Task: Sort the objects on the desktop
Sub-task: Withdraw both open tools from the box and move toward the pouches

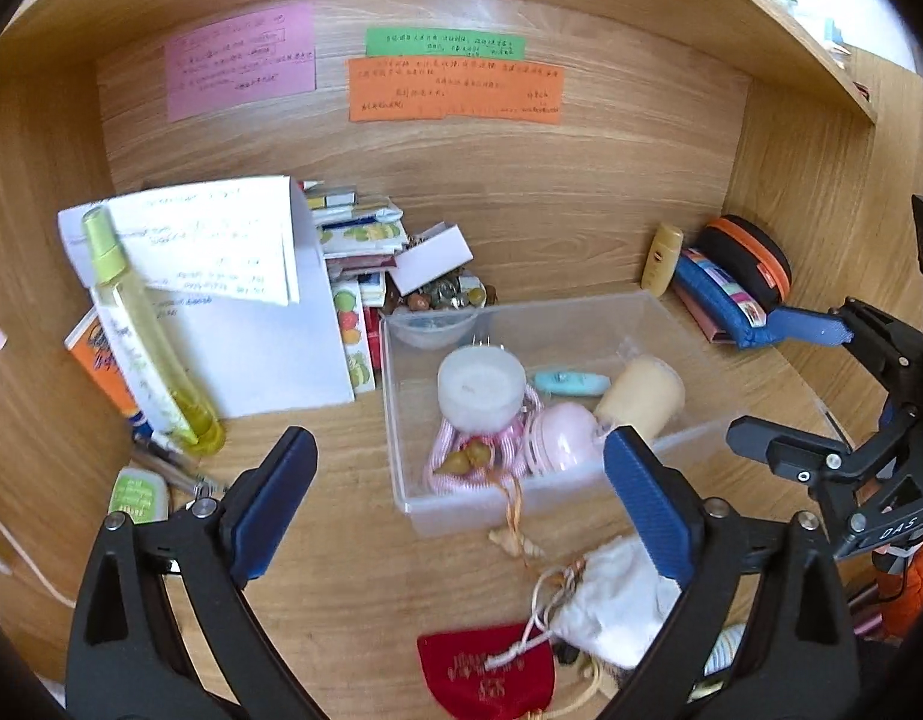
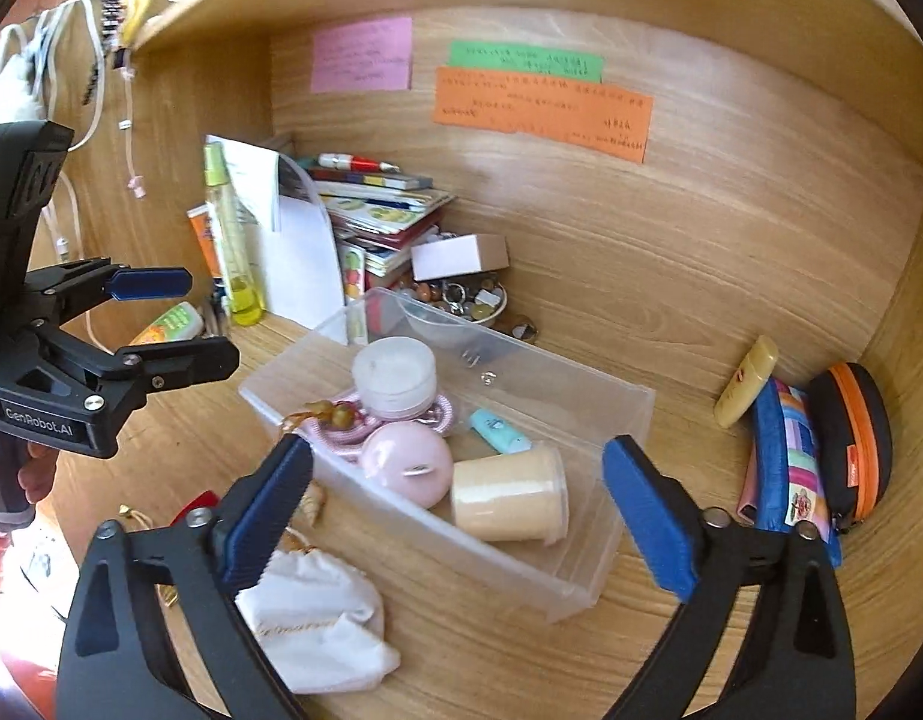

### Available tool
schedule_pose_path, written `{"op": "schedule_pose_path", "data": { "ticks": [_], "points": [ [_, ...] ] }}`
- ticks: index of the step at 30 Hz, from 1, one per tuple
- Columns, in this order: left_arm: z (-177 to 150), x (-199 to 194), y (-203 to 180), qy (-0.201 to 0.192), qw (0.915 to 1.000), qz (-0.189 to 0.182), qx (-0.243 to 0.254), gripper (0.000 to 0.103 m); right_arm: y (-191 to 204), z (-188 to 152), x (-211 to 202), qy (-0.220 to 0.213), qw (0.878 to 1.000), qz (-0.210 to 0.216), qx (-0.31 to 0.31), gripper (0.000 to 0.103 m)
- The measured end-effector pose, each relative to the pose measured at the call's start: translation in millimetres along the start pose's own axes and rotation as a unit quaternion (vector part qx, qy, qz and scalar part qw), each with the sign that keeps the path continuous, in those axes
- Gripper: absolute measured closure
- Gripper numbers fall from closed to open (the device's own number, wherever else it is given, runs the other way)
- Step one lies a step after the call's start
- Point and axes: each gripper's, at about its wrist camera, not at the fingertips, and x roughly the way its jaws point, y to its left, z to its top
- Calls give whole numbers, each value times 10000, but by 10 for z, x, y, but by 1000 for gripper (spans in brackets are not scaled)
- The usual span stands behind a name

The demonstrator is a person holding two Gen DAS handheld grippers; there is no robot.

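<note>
With both the left gripper (image 1: 458, 495) and right gripper (image 2: 455, 516) spread wide and empty, the clear plastic bin (image 1: 557, 504) ahead between the jaws already holds several items, while the white drawstring pouch (image 1: 611, 606) and red pouch (image 1: 485, 672) beneath remain unsorted.

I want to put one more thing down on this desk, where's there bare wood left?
Bare wood lies right of the clear bin, up to the yellow tube and pouches, and behind it along the back wall. A smaller patch sits left of the bin near the spray bottle. The front by the white pouch and the left rear book stack are crowded.
</note>
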Motion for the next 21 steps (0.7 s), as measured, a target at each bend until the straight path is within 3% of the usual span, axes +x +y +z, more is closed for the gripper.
{"op": "schedule_pose_path", "data": {
  "ticks": [9, 18, 21],
  "points": [
    [-403, -72, 2, 240, 9996, 110, -49, 5, 303, -269, -77, 71, 9990, 67, -435, 3],
    [-819, -7, 106, 710, 9969, 238, -247, 5, 633, -614, 227, 686, 9917, 800, -729, 3],
    [-971, 43, 134, 960, 9947, 225, -307, 5, 681, -711, 354, 897, 9898, 783, -783, 3]
  ]
}}
